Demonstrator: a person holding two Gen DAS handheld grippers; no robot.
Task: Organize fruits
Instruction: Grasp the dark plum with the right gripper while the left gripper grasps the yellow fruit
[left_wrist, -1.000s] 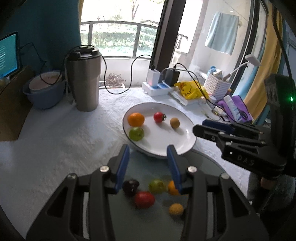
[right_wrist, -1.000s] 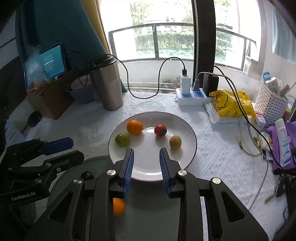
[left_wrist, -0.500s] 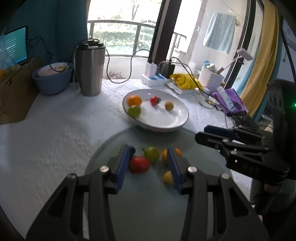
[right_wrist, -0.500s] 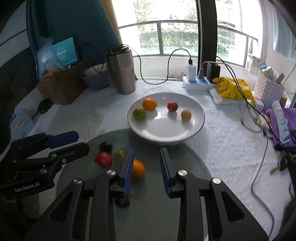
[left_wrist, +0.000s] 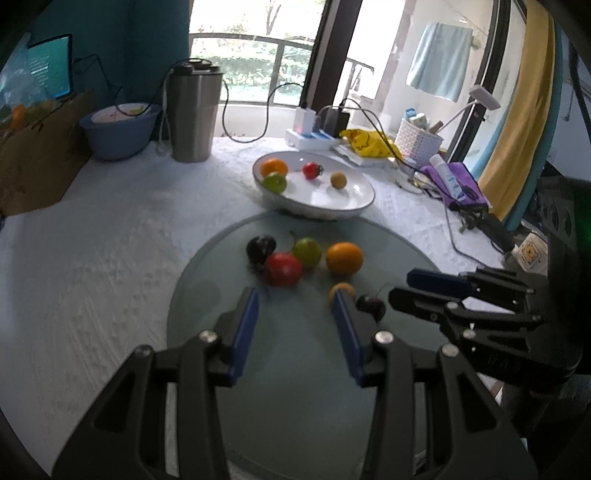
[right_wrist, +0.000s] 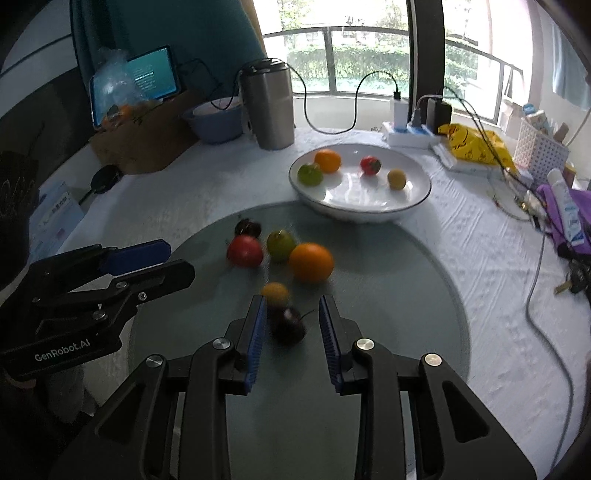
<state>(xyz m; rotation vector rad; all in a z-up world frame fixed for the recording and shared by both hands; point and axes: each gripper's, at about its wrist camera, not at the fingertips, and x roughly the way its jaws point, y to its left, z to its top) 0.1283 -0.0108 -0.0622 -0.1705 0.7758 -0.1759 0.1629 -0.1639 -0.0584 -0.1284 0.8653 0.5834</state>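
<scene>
A round glass board (left_wrist: 388, 243) (right_wrist: 388, 258) carries several loose fruits: a red tomato (left_wrist: 283, 268) (right_wrist: 245, 251), a green fruit (left_wrist: 307, 252) (right_wrist: 280, 245), an orange (left_wrist: 344, 258) (right_wrist: 311, 262), a small yellow fruit (left_wrist: 341, 288) (right_wrist: 275, 293) and two dark cherries (left_wrist: 260, 249) (right_wrist: 288, 326). A white plate (left_wrist: 354, 206) (right_wrist: 369, 210) behind holds an orange, a green fruit, a red one and a small yellow one. My left gripper (left_wrist: 295, 299) is open and empty, just short of the tomato. My right gripper (right_wrist: 293, 306) is open, its fingers on either side of the near cherry.
A steel tumbler (left_wrist: 192, 110) (right_wrist: 271, 105), a blue bowl (left_wrist: 118, 129), a power strip with cables (right_wrist: 410, 129), a white basket (right_wrist: 541, 147), a purple pouch with a tube (left_wrist: 452, 181) and a cardboard box (right_wrist: 144, 144) stand around the white cloth.
Both grippers have pulled back toward me and away from the plate, so the whole glass board and its fruits now show. The fruits have not moved.
</scene>
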